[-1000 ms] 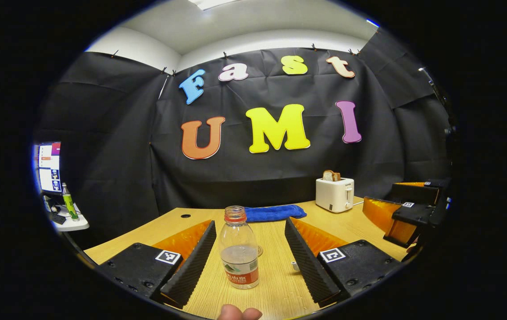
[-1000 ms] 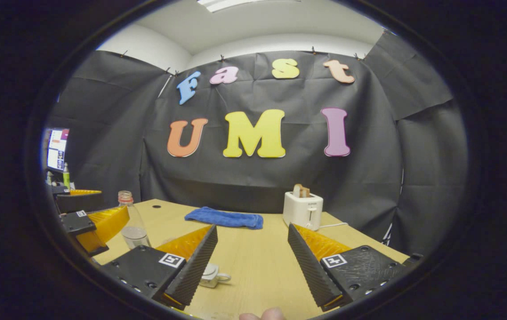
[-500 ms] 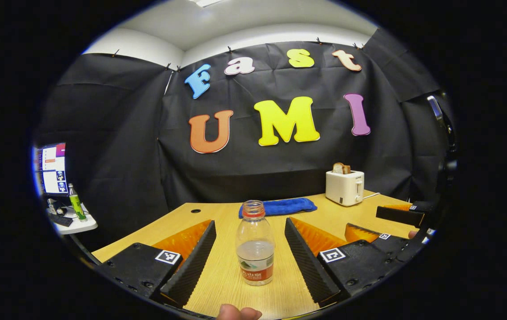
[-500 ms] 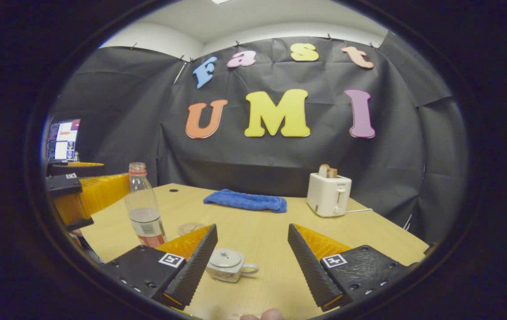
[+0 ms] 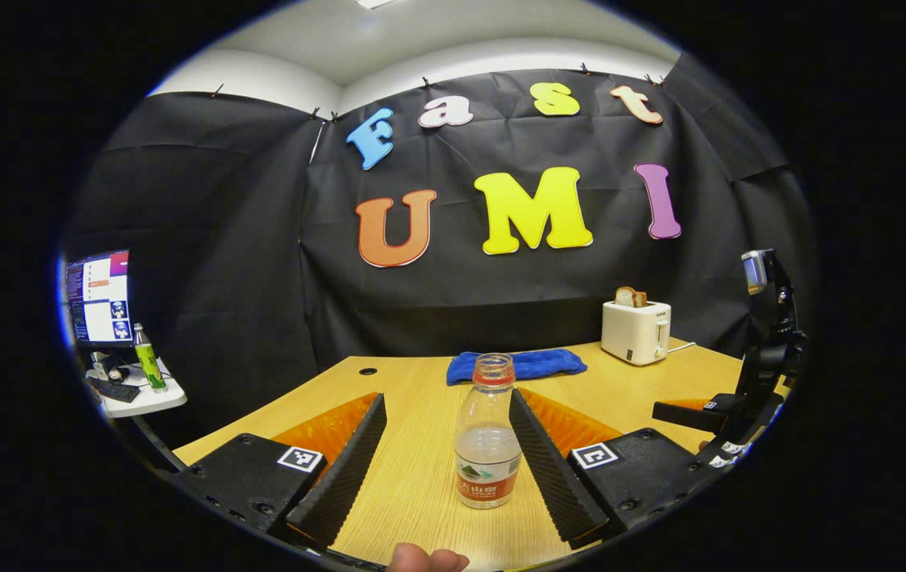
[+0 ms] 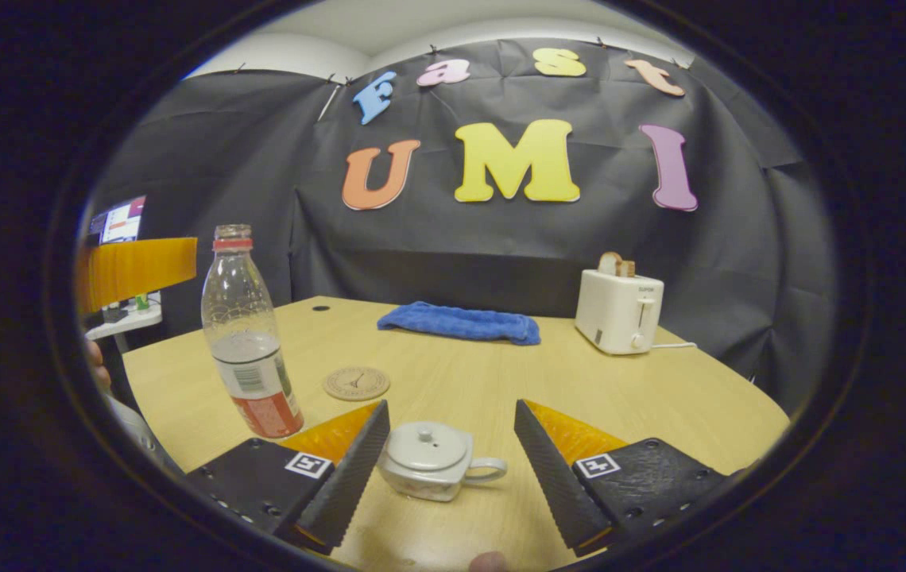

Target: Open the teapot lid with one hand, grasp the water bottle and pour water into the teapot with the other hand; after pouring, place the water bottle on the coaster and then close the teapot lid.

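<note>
Both claws stand open: left claw [image 5: 447,469] around the water bottle [image 5: 488,441], right claw [image 6: 447,465] around the teapot [image 6: 429,462], lid on. Coaster [image 6: 355,383] lies behind the teapot. Nothing is done yet.

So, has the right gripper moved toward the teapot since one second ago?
Yes. In the right gripper view the teapot now sits between its open fingers, and the toaster looks nearer, so the right gripper advanced.
</note>
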Demonstrator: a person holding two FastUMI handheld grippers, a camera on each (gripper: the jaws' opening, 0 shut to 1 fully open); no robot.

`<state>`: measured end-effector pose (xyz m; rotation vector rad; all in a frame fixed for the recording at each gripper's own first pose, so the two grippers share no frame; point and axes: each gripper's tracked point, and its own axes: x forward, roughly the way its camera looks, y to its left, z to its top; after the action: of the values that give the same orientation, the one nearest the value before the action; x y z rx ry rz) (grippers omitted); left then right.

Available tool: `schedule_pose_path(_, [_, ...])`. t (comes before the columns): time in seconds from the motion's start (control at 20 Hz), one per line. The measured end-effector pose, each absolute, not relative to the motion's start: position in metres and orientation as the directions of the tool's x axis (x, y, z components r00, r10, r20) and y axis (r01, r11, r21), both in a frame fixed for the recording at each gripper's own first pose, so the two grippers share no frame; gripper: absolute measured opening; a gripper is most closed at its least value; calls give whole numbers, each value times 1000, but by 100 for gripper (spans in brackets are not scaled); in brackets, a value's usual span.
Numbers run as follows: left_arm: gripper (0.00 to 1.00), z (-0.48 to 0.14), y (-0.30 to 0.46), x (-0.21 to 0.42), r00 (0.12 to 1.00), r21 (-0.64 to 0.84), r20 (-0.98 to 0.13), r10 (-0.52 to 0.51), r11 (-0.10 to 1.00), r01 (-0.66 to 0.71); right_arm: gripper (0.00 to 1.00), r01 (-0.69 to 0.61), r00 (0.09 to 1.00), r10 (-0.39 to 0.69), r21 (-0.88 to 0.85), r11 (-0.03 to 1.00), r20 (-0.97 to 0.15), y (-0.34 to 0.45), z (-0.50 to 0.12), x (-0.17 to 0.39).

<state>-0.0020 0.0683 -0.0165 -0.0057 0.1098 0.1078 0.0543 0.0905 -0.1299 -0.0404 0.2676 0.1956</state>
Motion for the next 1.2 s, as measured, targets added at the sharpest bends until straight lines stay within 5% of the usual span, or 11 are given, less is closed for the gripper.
schedule_pose_path(0.3, [98, -18, 66, 0, 989, -4, -113, 100, 995, -102, 63, -236, 937, 224, -12, 972, -269, 101, -133, 62])
schedule_pose_path(0.55, [98, -18, 68, -1, 989, -4, -108, 102, 995, -103, 10, -241, 934, 234, 7, 970, -269, 105, -135, 63])
schedule_pose_path(0.65, [98, -20, 69, 1, 988, -7, -114, 102, 995, -104, 15, -247, 933, 241, 13, 969, -268, 107, -138, 64])
schedule_pose_path(0.75, [98, -19, 69, 0, 988, -4, -111, 103, 995, -104, 1, -251, 933, 246, 16, 968, -263, 108, -139, 63])
schedule_pose_path(1.2, [98, -28, 63, 0, 990, -52, -113, 89, 994, -95, 0, -282, 937, 282, 30, 959, -209, 106, -123, 64])
